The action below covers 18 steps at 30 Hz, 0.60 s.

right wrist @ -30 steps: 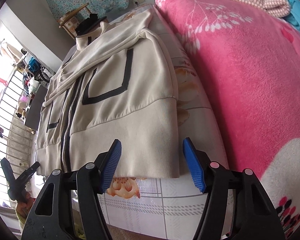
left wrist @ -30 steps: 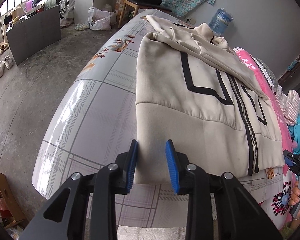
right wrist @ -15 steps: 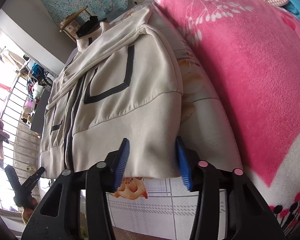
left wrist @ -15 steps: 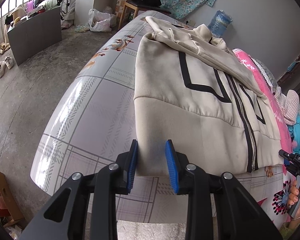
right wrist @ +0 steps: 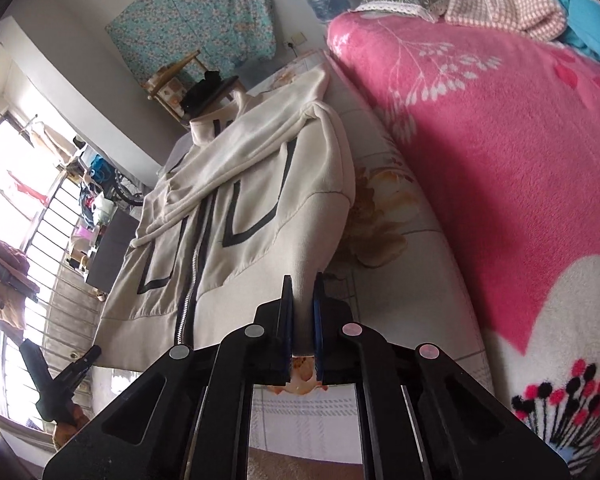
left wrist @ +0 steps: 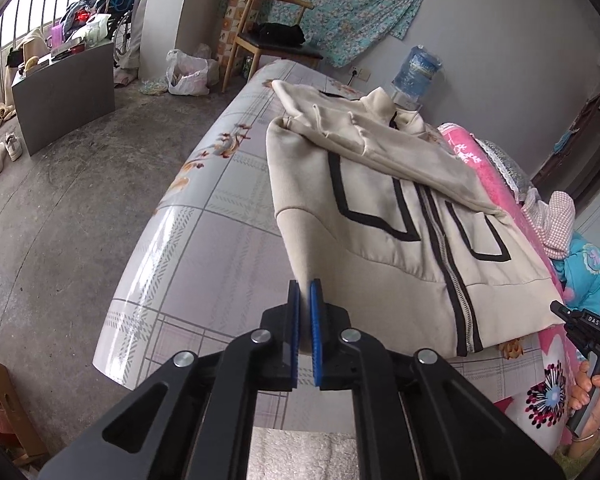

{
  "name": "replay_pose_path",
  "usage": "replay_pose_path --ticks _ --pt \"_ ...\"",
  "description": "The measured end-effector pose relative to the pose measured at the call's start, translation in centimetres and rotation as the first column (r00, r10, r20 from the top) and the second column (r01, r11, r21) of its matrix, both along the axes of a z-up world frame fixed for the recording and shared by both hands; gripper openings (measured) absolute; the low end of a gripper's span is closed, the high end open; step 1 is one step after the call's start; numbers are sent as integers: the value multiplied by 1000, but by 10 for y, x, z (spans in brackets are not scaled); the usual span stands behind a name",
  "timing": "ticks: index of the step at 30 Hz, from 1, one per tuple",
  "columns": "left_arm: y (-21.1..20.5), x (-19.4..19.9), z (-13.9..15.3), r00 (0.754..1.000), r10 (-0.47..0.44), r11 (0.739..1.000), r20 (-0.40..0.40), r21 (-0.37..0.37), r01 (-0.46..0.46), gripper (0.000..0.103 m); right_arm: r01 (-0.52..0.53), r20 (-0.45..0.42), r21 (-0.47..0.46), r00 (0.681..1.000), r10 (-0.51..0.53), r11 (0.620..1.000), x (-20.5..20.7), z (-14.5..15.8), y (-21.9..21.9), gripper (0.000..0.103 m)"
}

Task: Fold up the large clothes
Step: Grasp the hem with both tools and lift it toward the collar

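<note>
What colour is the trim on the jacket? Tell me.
Black lines on the cream jacket, clearest in the left wrist view.

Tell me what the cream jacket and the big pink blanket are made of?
The cream jacket looks like thick, matte sweatshirt knit, probably cotton fleece: it drapes softly, has ribbed trim and a metal-looking zipper. The pink blanket looks like fuzzy plush, likely polyester fleece, judging by its nap. I can't be sure of either fibre from looks alone.

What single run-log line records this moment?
left gripper: shut on jacket hem corner | right gripper: shut on other hem corner | corners lifted off bed
</note>
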<state>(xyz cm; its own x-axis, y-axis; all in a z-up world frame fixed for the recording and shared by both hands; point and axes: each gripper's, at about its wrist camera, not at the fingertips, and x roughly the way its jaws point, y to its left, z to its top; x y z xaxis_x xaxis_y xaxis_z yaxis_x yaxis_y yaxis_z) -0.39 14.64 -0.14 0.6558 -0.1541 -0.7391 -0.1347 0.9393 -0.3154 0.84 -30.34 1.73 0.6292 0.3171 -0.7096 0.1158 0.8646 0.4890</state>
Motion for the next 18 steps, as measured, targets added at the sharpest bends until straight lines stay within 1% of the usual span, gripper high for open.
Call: replay_pose_path --ticks 3,7,9,10,13,16,18 --pt "2 -14 11 1000 -13 1000 20 -17 13 4 -4 26 -10 1000 5 1000 -13 13 1 6" --pt "7 -40 25 999 -34 998 27 -46 35 4 -5 42 19 999 4 1000 -40 26 -1 6" --pt "9 -53 30 999 -41 998 25 -50 42 4 -13 42 45 999 11 999 -54 29 -1 6" --pt "10 -58 31 999 -44 997 22 -64 45 4 -16 38 60 999 14 998 -61 30 -1 6" --pt "19 -63 25 999 -49 988 -1 -144 49 5 -12 15 118 1000 10 993 -68 24 -1 6" --pt "27 -53 18 999 -31 979 -9 -202 28 5 13 -3 167 1000 -12 986 -58 15 -3 6" --pt "34 -42 15 1000 -29 964 0 -265 28 5 39 -20 211 999 -36 977 -46 10 -7 6"
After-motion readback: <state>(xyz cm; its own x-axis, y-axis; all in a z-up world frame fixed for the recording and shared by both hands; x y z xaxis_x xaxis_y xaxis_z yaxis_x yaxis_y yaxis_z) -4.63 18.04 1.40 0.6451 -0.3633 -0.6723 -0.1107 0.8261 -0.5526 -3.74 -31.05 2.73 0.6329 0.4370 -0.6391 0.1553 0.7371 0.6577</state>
